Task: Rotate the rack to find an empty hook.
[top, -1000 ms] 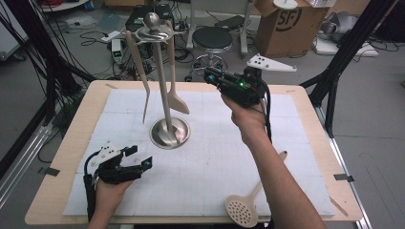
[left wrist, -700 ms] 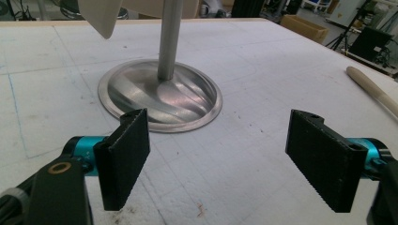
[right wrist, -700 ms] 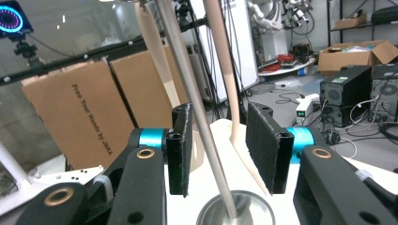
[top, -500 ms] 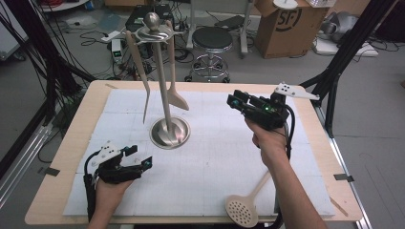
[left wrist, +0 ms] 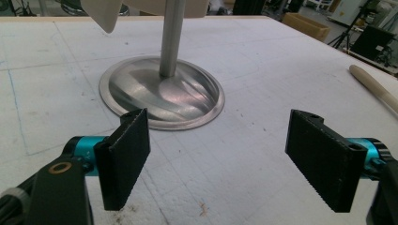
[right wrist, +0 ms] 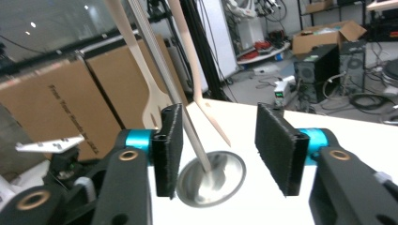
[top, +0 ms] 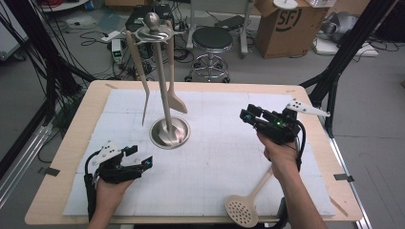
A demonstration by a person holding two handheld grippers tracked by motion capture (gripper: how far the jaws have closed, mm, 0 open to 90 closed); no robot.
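Observation:
A steel utensil stand (top: 169,132) rises from the mat's middle. A slim beige utensil (top: 141,71) and a beige spatula (top: 175,100) hang from its top. A beige skimmer (top: 242,210) lies at the front right of the table. My left gripper (top: 141,156) rests on the mat at the front left, open and empty, facing the stand's base (left wrist: 162,91). My right gripper (top: 248,113) hovers over the right of the mat and points at the stand (right wrist: 213,185). Its jaws have just been opening, and nothing is between them.
A white gridded mat (top: 215,157) covers the wooden table (top: 71,138). The skimmer's handle (left wrist: 375,86) lies off to the left gripper's right. Beyond the far edge stand a round stool (top: 211,40), a cardboard box (top: 282,24) and floor cables.
My right gripper has moved right and down, away from the stand's top, and its jaws have spread wider. The left gripper has stayed put.

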